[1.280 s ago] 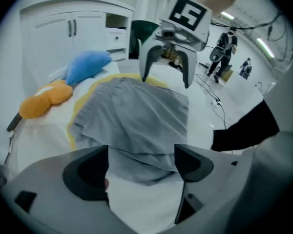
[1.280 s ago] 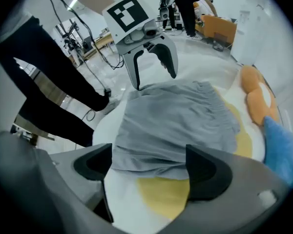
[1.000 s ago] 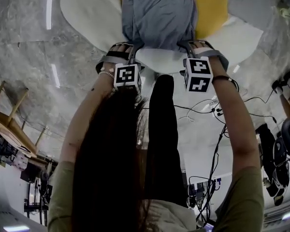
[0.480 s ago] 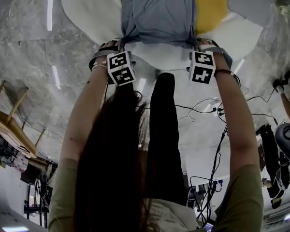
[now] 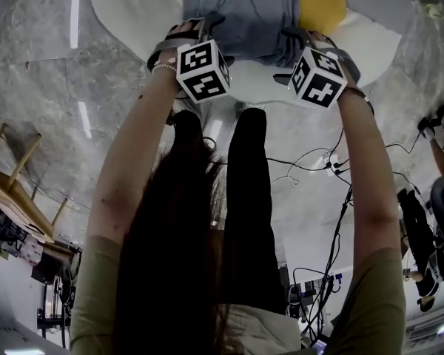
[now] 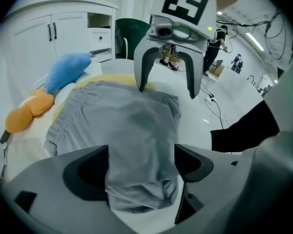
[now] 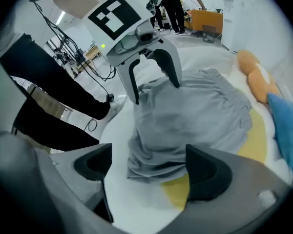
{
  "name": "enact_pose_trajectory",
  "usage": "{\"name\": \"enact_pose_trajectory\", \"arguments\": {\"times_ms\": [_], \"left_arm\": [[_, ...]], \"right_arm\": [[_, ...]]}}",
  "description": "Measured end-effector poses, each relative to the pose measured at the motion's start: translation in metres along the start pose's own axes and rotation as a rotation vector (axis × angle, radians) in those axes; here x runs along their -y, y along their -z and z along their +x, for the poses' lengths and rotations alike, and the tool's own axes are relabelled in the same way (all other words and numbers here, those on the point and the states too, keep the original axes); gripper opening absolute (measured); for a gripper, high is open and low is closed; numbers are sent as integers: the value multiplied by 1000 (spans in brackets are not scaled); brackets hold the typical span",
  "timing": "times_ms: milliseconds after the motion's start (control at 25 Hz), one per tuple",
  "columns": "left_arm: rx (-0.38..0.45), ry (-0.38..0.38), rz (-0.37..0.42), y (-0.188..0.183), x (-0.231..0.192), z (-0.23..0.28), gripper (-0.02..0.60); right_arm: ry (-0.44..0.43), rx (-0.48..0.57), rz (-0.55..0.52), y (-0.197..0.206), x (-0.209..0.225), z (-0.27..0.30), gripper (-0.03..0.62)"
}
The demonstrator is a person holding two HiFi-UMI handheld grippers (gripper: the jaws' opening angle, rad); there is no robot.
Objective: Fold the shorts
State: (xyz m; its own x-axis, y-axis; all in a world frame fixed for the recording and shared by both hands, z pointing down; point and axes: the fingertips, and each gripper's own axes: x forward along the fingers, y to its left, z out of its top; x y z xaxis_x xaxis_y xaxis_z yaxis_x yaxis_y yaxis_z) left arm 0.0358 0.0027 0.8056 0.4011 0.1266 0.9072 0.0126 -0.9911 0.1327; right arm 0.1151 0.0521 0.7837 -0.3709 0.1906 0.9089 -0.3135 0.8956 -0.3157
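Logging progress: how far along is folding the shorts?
Done: the near end of the shorts looks doubled over. In hand: left gripper and right gripper sit at that fold, jaws apart, cloth between. Remaining: likely another fold, then withdrawing.

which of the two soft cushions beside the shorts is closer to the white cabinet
The blue cushion: it lies up by the cabinet, while the orange cushion sits further from it, beside the grey shorts.

A blue plush [image 6: 68,69] lies at the left of the left gripper view. An orange plush [image 6: 27,112] lies just below it, and white cabinets [image 6: 49,33] stand behind. In the head view, cables [image 5: 311,170] trail across the marbled floor [image 5: 44,87] at right.
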Motion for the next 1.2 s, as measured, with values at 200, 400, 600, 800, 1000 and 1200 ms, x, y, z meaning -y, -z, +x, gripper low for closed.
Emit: {"name": "enact_pose_trajectory", "arguments": {"times_ms": [200, 400, 600, 800, 1000, 1200], "left_arm": [[38, -114, -95, -31, -79, -2, 405], [-81, -69, 8, -12, -97, 11, 405], [-59, -49, 15, -8, -110, 6, 407], [-58, -50, 4, 5, -116, 0, 407], [-31, -42, -57, -2, -110, -8, 407], [93, -87, -150, -16, -106, -53, 405]], "right_arm": [[118, 45, 24, -21, 70, -19, 463], [146, -84, -129, -21, 99, -11, 463], [181, -196, -250, -7, 118, -4, 463], [177, -190, -223, -14, 116, 1, 463], [166, -176, -157, -17, 113, -4, 463], [225, 2, 6, -39, 102, -46, 465]]}}
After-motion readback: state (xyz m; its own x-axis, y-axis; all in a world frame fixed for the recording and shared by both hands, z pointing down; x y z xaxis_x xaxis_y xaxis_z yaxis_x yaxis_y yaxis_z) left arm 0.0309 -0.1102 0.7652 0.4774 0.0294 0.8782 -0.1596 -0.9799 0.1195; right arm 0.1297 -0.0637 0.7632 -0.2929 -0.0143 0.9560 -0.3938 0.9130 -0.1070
